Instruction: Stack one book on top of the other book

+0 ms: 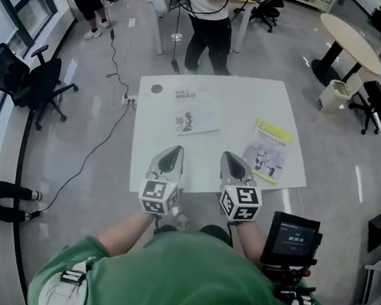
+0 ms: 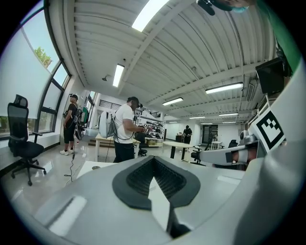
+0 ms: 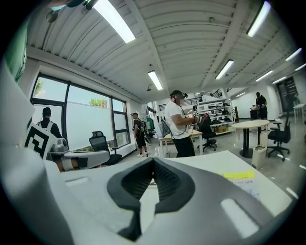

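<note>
While both claws hang over the near edge of the table (image 1: 223,88), neither carries anything. The left claw (image 1: 174,151) (image 2: 154,160) and the right claw (image 3: 153,162) (image 1: 228,157) are each clenched, pad against pad, with nothing between the jaws.

Both books lie flat and well apart on the table, so no stacking is done yet. The white book (image 1: 195,116) lies ahead of the left claw and a little to its right, its edges skewed against the table's edges. The yellow book (image 1: 268,152) (image 3: 239,175) lies ahead and to the right of the right claw, near the table's right edge. Its long axis runs roughly away from the person, with the yellow band at the far end.

The right claw is plainly the nearer to the yellow book, the left claw to the white book. Judged from this layout, either claw must open, then slide in from its book's near short edge. A thin cover lying flush on the table may resist the lower jaw.
</note>
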{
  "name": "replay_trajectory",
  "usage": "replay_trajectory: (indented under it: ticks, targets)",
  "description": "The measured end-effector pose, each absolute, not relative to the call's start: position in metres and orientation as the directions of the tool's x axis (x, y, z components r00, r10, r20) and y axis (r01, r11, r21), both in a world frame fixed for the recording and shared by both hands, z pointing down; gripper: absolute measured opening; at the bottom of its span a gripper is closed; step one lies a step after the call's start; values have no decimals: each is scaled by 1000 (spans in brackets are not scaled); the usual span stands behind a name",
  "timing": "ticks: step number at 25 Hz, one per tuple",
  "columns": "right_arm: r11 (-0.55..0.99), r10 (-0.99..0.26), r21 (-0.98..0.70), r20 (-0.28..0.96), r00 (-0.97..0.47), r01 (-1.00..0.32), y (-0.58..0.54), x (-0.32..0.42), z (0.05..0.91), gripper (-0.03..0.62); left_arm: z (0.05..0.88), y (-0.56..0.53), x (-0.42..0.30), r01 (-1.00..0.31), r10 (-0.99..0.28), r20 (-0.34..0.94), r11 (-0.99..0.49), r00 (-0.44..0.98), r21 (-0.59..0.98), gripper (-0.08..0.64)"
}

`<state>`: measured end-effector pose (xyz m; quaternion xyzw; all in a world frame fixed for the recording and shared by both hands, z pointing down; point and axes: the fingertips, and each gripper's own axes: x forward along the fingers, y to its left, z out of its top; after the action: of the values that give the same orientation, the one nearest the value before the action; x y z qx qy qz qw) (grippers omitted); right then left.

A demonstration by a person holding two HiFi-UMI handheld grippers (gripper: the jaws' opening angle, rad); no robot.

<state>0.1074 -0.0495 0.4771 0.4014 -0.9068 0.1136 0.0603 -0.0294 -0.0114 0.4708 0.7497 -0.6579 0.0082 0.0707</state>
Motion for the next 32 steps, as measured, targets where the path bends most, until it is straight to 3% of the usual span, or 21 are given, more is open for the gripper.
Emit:
replay_trajectory:
  ticks: [22, 32]
  targets:
    - [657, -694, -156, 255, -673, -737, -159, 65, 502, 3, 496, -96, -94, -994, -984, 173, -12, 31, 106, 8]
    - [682, -649, -164, 314, -693, -713, -207, 48, 527, 3, 524, -137, -115, -990, -964, 266, 45, -7, 137, 8]
